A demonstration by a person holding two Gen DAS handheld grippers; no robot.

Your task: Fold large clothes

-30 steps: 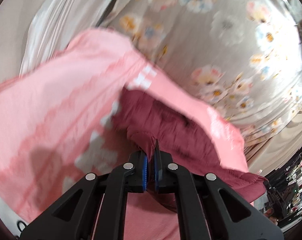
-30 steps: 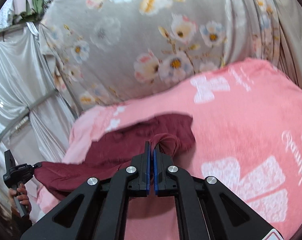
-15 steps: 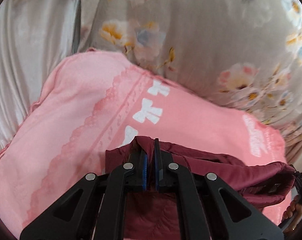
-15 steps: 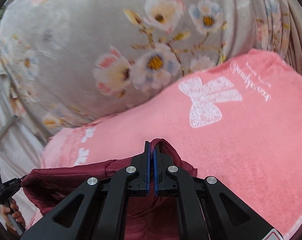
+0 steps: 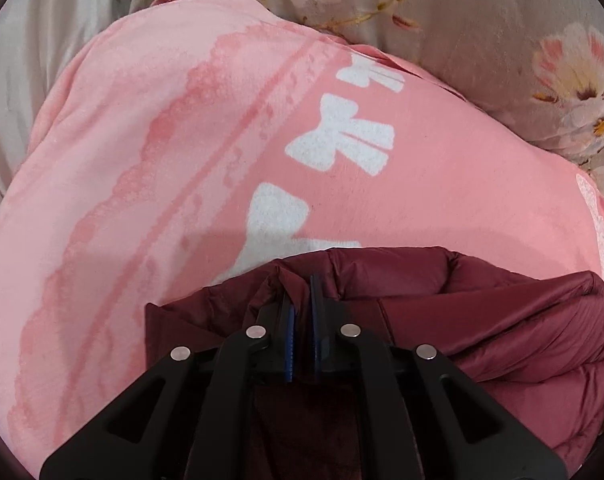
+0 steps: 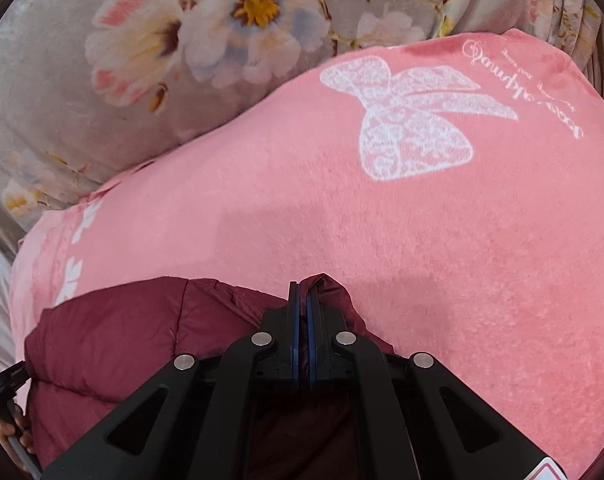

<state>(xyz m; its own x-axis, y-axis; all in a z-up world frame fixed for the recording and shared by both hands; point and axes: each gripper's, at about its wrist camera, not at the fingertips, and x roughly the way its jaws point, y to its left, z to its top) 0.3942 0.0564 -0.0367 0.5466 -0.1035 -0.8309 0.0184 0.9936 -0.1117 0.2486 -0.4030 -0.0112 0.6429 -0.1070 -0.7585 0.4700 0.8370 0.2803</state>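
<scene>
Now, step: we lay the maroon jacket (image 5: 482, 320) down on the pink blanket (image 5: 181, 160), folded edge leading.
Left gripper (image 5: 300, 300): nearly closed, pinching a fold of jacket fabric.
Right gripper (image 6: 302, 296): clamped tight on another fold.
Doing it well: we judge both corners should land level and taut before either lets go.
Surface: soft blanket with white bows (image 6: 414, 120).
Room: flowered grey cloth (image 6: 141, 40) behind.

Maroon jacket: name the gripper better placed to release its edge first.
Left, marginally. The left gripper has its jaws slightly apart around the maroon jacket edge, while the right gripper pinches it tight. Both held edges lie over the pink blanket.
</scene>
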